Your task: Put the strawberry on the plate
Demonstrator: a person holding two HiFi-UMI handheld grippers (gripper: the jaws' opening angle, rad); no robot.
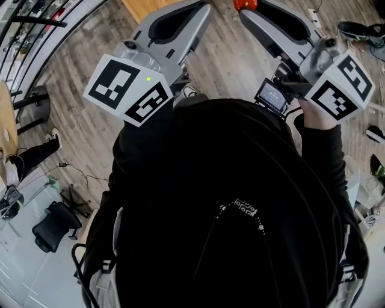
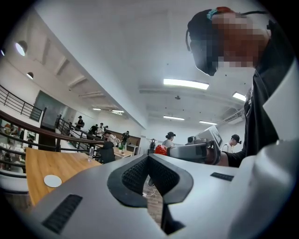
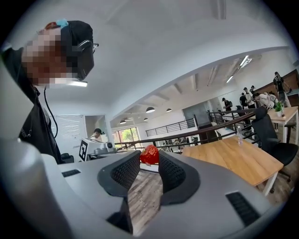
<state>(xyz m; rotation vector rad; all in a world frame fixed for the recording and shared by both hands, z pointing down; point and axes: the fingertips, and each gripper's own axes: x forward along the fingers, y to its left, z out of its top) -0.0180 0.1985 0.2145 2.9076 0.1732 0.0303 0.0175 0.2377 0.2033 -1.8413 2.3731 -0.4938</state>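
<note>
The red strawberry (image 3: 149, 154) sits pinched between the tips of my right gripper (image 3: 150, 161), which is shut on it and held about level in the air. In the head view the strawberry (image 1: 245, 4) shows as a red spot at the top edge, at the right gripper's (image 1: 244, 9) tip. From the left gripper view the strawberry (image 2: 161, 150) is a small red shape off to the right. A small white plate (image 2: 52, 180) lies on the wooden table (image 2: 65, 163) at the left. My left gripper (image 2: 148, 158) has its jaw tips together with nothing between them.
The wooden table (image 3: 233, 156) stretches ahead on the right, with a black office chair (image 3: 268, 135) beyond it. A dark railing (image 2: 28, 123) runs behind the table. Several people stand and sit in the background. The floor is wood plank (image 1: 72, 78).
</note>
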